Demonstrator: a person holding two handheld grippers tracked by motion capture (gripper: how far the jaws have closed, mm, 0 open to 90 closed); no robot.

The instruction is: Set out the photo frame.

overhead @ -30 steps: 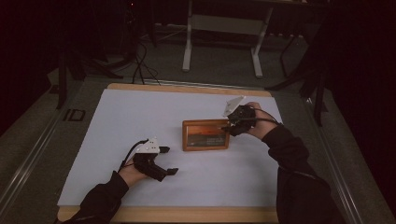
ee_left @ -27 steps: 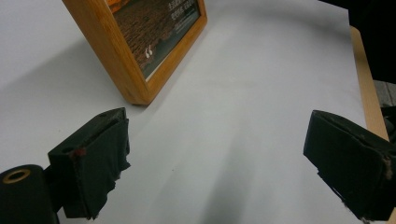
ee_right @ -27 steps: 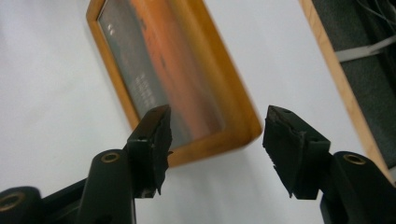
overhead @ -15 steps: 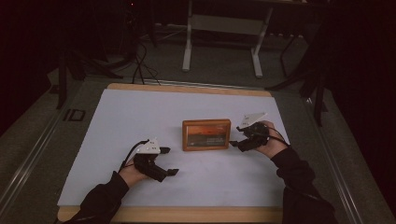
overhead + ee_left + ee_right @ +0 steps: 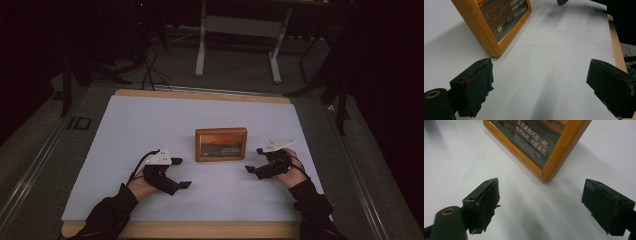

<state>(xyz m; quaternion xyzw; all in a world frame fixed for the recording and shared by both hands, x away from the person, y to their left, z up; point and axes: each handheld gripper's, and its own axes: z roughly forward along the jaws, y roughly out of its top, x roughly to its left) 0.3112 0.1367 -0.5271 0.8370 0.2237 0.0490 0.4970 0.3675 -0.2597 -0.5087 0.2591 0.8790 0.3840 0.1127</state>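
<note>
A wooden picture frame (image 5: 221, 144) with an orange and dark print stands propped at the middle of the white table cover. My left gripper (image 5: 181, 173) rests open, to the left of the frame and nearer the front. My right gripper (image 5: 254, 160) sits open just right of the frame; its jaws have just been opening, and nothing is between them. In the left gripper view, the frame's (image 5: 499, 22) near corner lies beyond my left gripper's (image 5: 539, 72) spread jaws. The right gripper view shows the frame's (image 5: 564, 147) other bottom corner ahead of my right gripper (image 5: 540, 187).
The white sheet (image 5: 150, 125) covers the table, with a wooden edge (image 5: 200, 95) showing at the back and front. Beyond the table stand a white stand's legs (image 5: 202, 45) and floor cables (image 5: 150, 65). A metal rail (image 5: 30, 165) runs along the left.
My right hand has come away from the frame's top right corner, moving down and toward the front, and its jaws have spread. The frame stays standing. My left hand has not moved.
</note>
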